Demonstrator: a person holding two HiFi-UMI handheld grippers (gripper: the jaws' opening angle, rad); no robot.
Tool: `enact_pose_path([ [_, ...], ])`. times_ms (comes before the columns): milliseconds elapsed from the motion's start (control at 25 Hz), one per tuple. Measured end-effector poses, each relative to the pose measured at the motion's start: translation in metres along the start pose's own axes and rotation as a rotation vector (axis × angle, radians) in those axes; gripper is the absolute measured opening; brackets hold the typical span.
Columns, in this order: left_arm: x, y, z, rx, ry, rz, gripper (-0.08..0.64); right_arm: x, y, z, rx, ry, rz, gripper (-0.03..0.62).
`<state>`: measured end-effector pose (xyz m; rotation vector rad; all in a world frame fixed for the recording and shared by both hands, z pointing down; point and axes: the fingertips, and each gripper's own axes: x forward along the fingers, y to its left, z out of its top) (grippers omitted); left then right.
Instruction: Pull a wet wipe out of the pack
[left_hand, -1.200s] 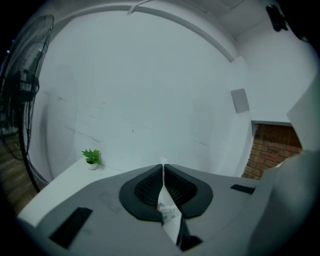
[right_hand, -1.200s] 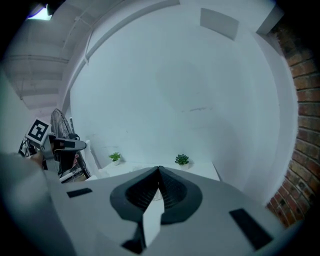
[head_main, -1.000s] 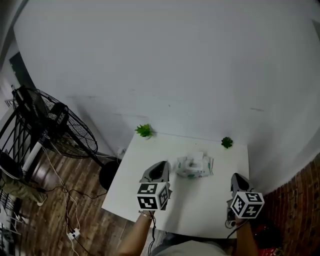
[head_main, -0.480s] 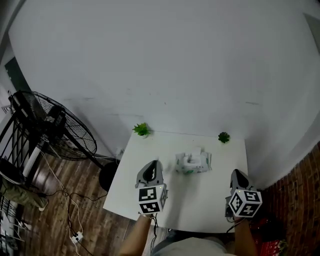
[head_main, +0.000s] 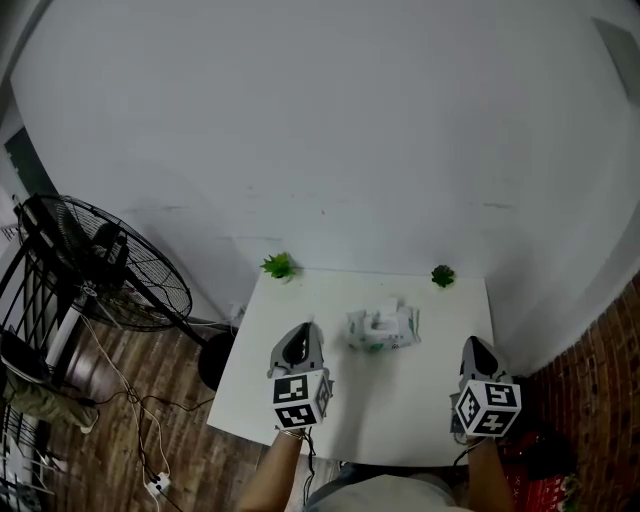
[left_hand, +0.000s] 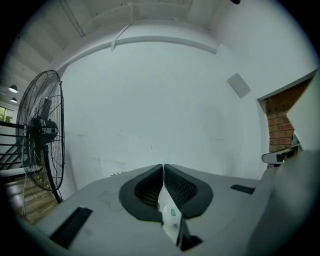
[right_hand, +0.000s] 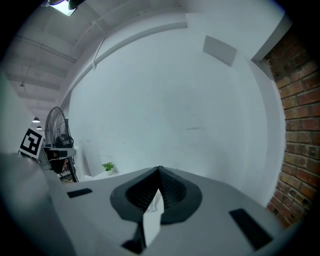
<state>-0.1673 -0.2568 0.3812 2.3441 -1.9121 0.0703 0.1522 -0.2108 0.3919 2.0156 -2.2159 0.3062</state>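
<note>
The wet wipe pack (head_main: 383, 328), white with green print, lies on the middle of the white table (head_main: 395, 395), and a white wipe sticks up from its top. My left gripper (head_main: 306, 328) is held to the left of the pack, apart from it, with its jaws shut tip to tip (left_hand: 163, 166). My right gripper (head_main: 471, 343) is near the table's right edge, further from the pack, and its jaws also meet (right_hand: 159, 169). In both gripper views a slit lower between the jaws shows a bit of white; the left one carries a green mark.
Two small green plants (head_main: 278, 266) (head_main: 442, 275) stand at the table's back corners against the white wall. A large black fan (head_main: 100, 270) stands on the wooden floor at left, with cables (head_main: 150, 470) below it. A brick wall (head_main: 600, 400) is at right.
The left gripper has drawn back a little from the pack toward the person. The head camera has tilted slightly. The right gripper has hardly moved.
</note>
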Motion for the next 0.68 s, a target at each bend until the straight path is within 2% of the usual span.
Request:
enact_pose_path([
  [680, 0.019, -0.004, -0.003, -0.022, 0.011, -0.005, 0.020, 0.014, -0.013, -0.007, 0.015, 0.024, 0.007, 0.000],
])
